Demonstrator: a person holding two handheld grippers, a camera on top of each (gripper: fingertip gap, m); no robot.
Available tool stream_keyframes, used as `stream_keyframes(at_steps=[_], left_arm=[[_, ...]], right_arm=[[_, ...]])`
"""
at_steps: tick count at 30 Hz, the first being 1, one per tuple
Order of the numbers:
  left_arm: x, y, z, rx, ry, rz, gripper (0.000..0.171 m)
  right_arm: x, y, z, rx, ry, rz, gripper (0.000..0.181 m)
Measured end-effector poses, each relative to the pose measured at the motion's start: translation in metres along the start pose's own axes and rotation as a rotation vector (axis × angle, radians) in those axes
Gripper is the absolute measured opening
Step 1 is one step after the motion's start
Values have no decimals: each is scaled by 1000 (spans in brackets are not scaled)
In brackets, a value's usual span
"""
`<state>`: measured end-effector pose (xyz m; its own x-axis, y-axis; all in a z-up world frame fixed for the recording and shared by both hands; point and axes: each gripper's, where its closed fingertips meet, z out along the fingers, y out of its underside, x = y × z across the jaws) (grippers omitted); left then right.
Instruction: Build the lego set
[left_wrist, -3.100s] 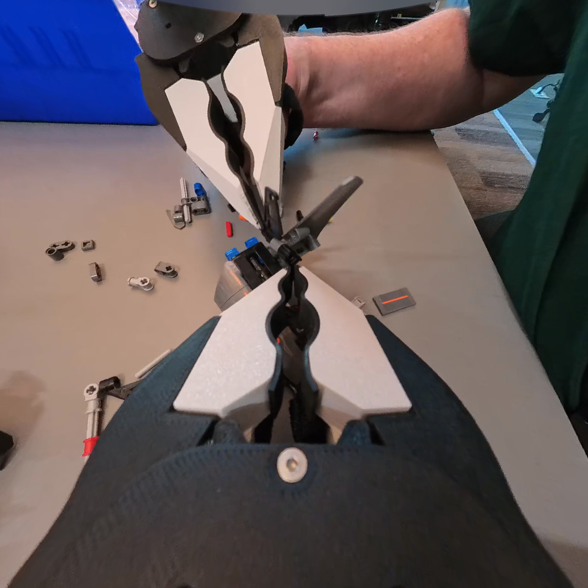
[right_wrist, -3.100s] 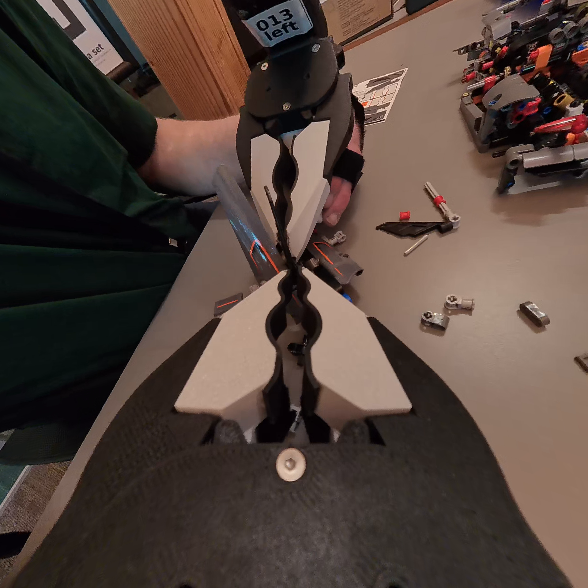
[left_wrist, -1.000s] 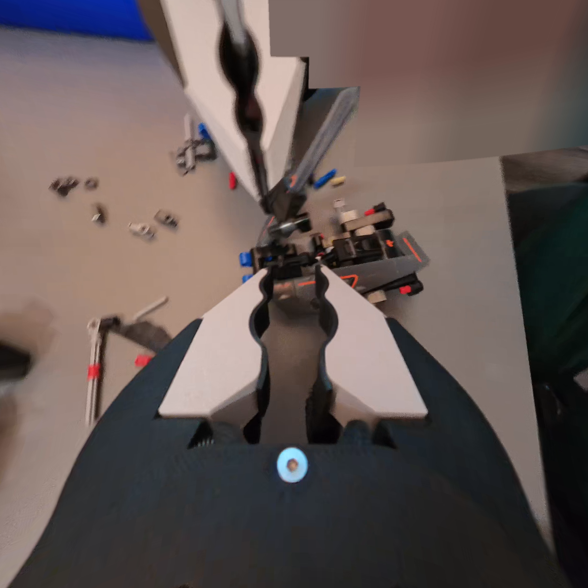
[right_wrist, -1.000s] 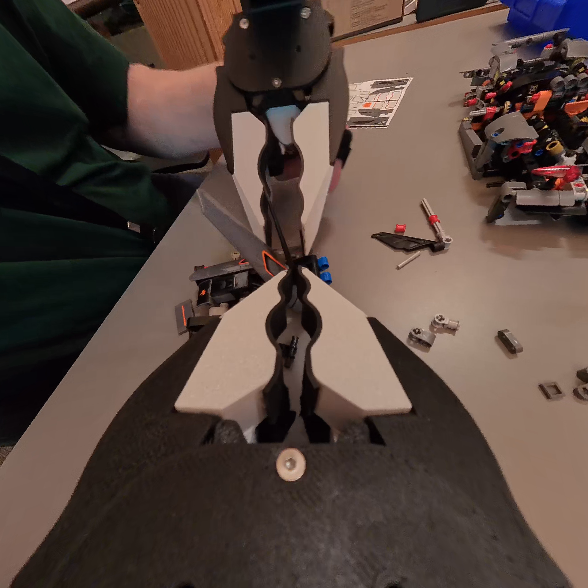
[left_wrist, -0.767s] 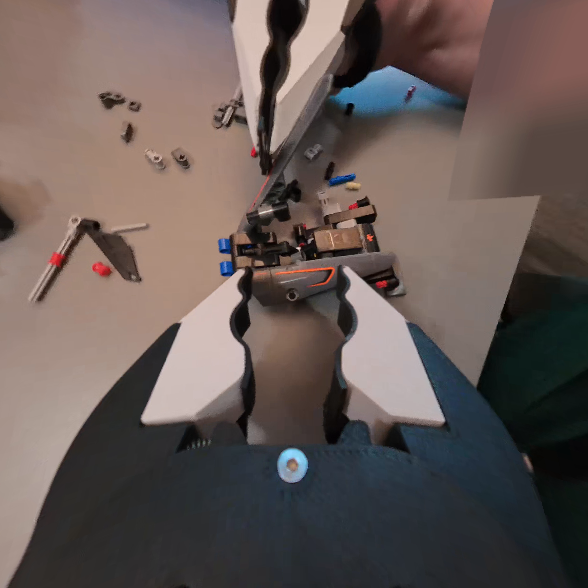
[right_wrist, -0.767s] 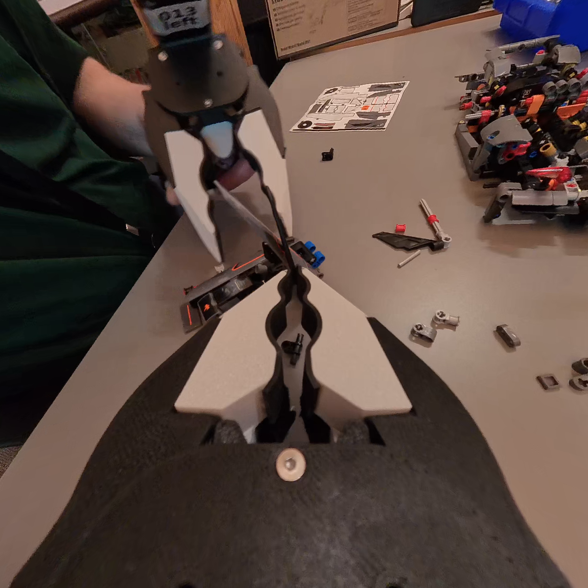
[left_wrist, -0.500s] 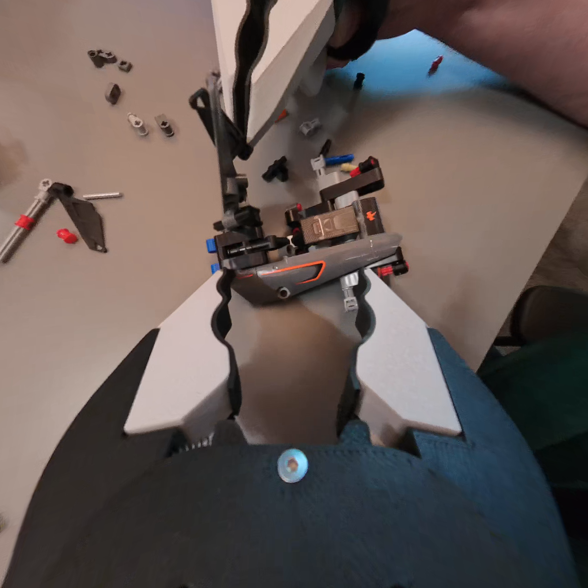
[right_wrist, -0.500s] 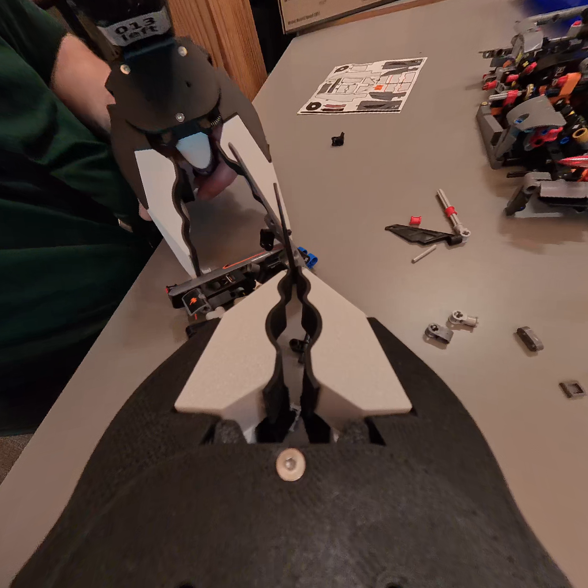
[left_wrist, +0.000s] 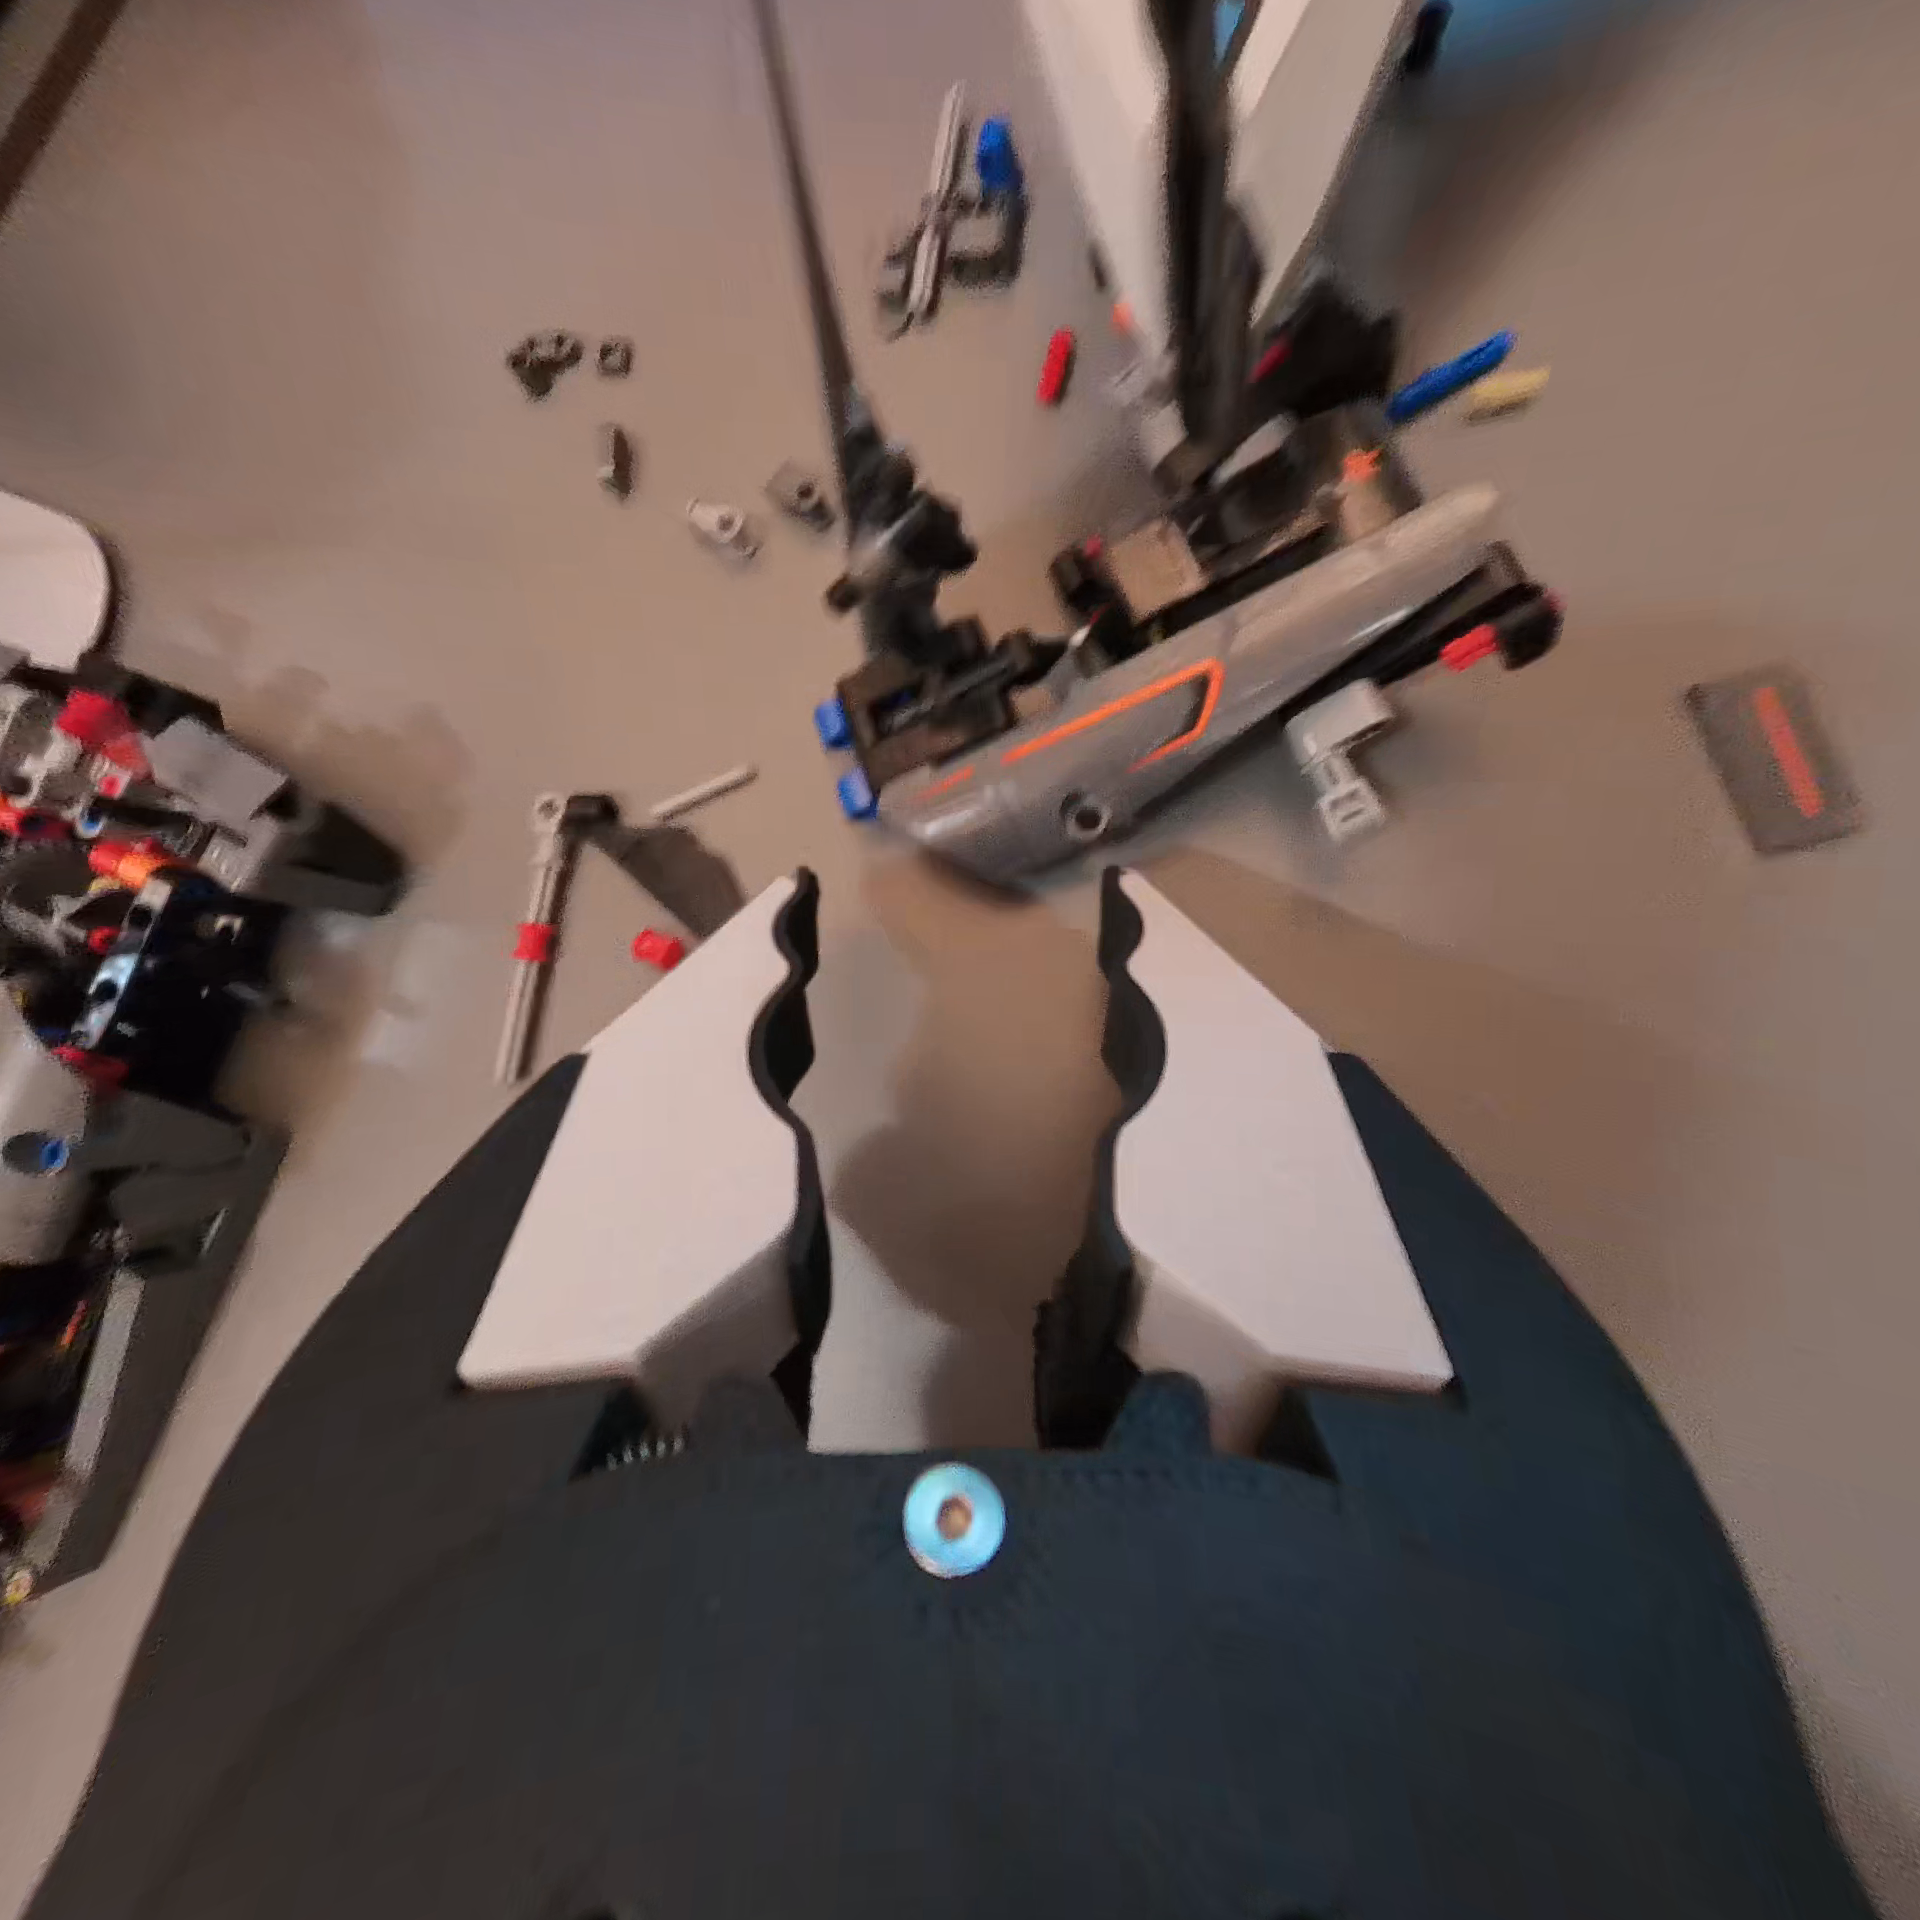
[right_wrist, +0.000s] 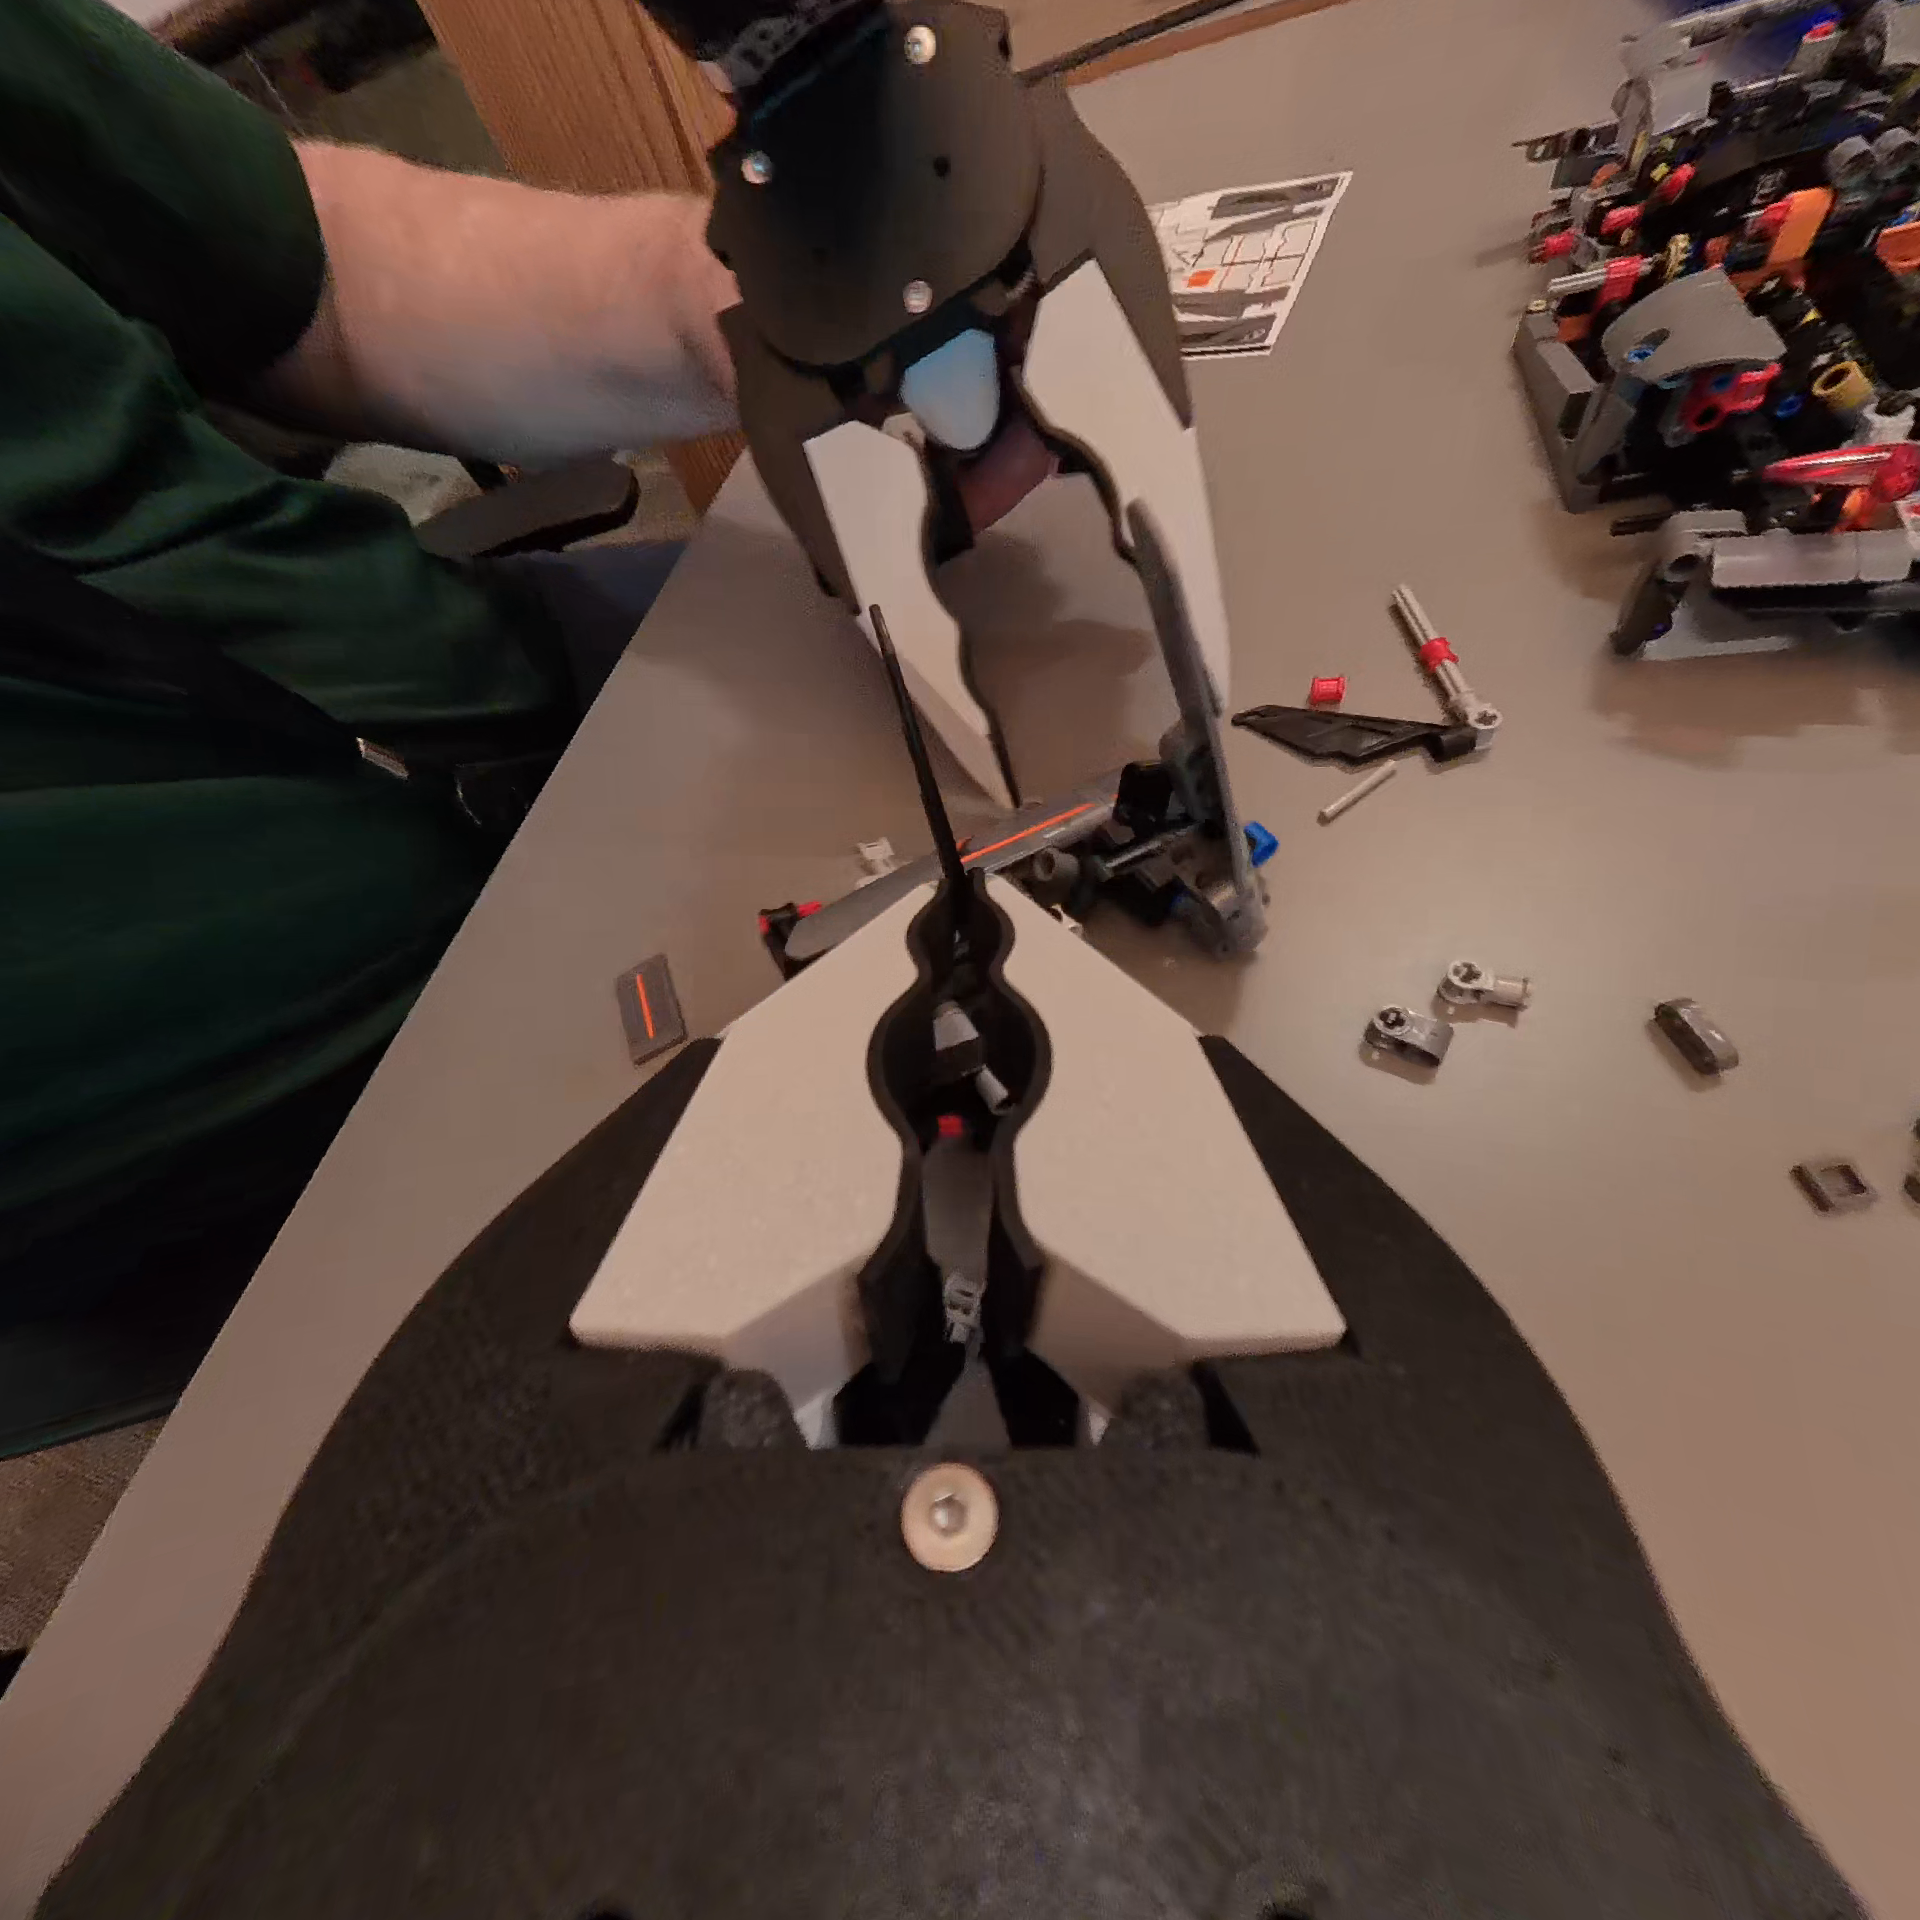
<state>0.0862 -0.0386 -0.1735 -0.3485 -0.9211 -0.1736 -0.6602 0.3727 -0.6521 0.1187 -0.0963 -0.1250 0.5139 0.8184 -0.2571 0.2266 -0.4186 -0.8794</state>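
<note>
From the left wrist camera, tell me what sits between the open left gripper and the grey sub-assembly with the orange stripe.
Nothing visible. The left gripper is open, and only bare table lies between its fingers and the grey sub-assembly. The red bush and the axle with the red bush on it lie off to the left of that path.

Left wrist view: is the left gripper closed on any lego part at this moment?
No. The left gripper stands open, bare table between its fingers, and the grey sub-assembly lies beyond the tips, untouched.

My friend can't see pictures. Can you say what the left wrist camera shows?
The open left tool hovers just above a grey Lego piece with orange stripes on the table. Small loose parts lie scattered beyond it, and a bigger colourful Lego model sits at left.
</note>
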Motion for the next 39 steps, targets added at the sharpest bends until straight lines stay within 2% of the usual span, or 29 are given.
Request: stream_keyframes(at_steps=[3, 5, 7, 9, 12, 15, 17, 20, 24, 29, 30, 31, 32, 36, 39], left_arm=[[-17, 4, -11, -10, -22, -22, 55], [-9, -20, -29, 116, -3, -56, 49], [11, -49, -44, 241, 47, -77, 51], [20, -69, -47, 290, 42, -75, 46], [29, -86, -43, 326, 74, -88, 24], [35, -84, -34, 327, 115, -120, 0], [35, -85, -35, 347, 132, -151, 0], [35, -90, -41, 395, 167, -176, 0], [35, -95, -46, 423, 186, -179, 0], [33, -98, -50, 469, 195, -207, 0], [27, -97, -49, 467, 150, -233, 8], [17, -92, -48, 440, 81, -265, 27], [15, -84, -48, 397, 38, -273, 39], [26, -64, -45, 309, -80, -308, 54], [59, -72, -26, 274, -87, -156, 44]], right_arm=[[2, -3, -3, 24, -1, 19, 0], [1, -8, -3, 38, 3, 16, 0], [-3, -10, -1, 28, 8, -12, 0], [-7, -11, 2, 9, 4, -35, 0], [-12, -14, 7, 3, 3, -57, 0], [-11, -16, 8, 3, 21, -67, 0], [-12, -18, 6, 29, 14, -59, 0], [-12, -21, 4, 36, 19, -65, 13], [-16, -22, 5, 37, 8, -85, 5], [-18, -26, 0, 73, -17, -70, 5], [-15, -26, -2, 76, 0, -68, 5], [-13, -25, -5, 74, 5, -63, 4], [-11, -25, -8, 75, 13, -61, 5], [-6, -30, -23, 117, 32, -60, 4], [0, -33, -34, 144, 62, -52, 4]])
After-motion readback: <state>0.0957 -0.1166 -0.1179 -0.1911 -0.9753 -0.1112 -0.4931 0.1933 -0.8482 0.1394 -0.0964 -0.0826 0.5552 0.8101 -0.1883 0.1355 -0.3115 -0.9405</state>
